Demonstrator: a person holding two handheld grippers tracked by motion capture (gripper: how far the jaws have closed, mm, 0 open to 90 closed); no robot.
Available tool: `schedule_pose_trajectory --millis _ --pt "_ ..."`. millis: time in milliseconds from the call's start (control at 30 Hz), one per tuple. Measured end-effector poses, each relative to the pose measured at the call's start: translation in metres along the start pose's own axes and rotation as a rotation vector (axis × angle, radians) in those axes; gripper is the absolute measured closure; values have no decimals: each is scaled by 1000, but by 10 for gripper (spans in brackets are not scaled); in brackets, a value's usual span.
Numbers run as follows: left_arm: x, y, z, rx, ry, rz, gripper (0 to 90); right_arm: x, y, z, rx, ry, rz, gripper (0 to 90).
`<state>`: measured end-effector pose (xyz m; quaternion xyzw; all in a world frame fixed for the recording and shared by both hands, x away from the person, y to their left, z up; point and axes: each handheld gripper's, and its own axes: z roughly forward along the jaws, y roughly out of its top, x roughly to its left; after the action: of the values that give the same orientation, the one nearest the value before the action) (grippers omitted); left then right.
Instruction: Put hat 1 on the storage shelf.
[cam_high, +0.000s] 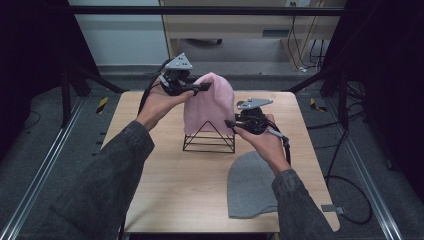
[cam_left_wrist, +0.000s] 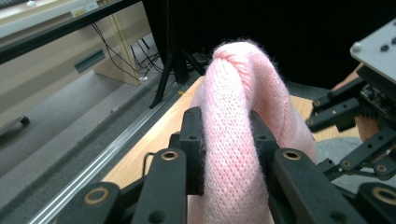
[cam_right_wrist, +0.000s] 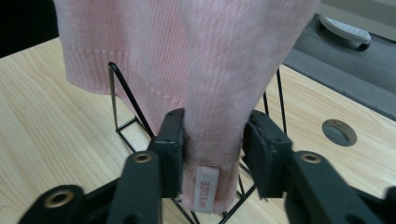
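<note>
Grey sleeves filled the bottom of the high view, my forearms running up from the lower edge toward the middle of the frame. Just right of centre at the bottom lay a grey beanie, flat on the pale wooden table, partly under my right sleeve. At the centre of the frame stood a black wire stand, pyramid-shaped, with the pink beanie draped over it, its hem hanging around the upper part of the wires. My left gripper, above and left of centre, pinched the pink knit near the crown; in the left gripper view its jaws pressed a thick fold of the pink beanie from both sides. My right gripper, just right of centre, sat at the hem; in the right gripper view the hem with its small woven label stood between the jaws, the left pad against the knit and the right pad standing slightly off it, so the grip looked loosened. Around the table I saw grey carpet, metal rails running up both lower corners, black frame legs at the upper left and upper right, a wooden cabinet across the top, and cables trailing down the right side.
</note>
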<state>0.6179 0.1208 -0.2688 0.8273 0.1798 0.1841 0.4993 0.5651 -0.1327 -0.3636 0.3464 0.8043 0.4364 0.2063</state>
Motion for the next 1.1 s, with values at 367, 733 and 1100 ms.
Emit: schedule_pose_trajectory --millis 367,733,1100 --pt "-17 -26 6 44 0 -28 744 -4 -7 -17 20 -55 18 441" --pt "-19 -47 15 72 -15 -77 738 -25 -26 -34 49 -110 49 440" --pt "-26 -63 18 73 -10 -104 706 -42 -53 -34 107 -144 117 445"
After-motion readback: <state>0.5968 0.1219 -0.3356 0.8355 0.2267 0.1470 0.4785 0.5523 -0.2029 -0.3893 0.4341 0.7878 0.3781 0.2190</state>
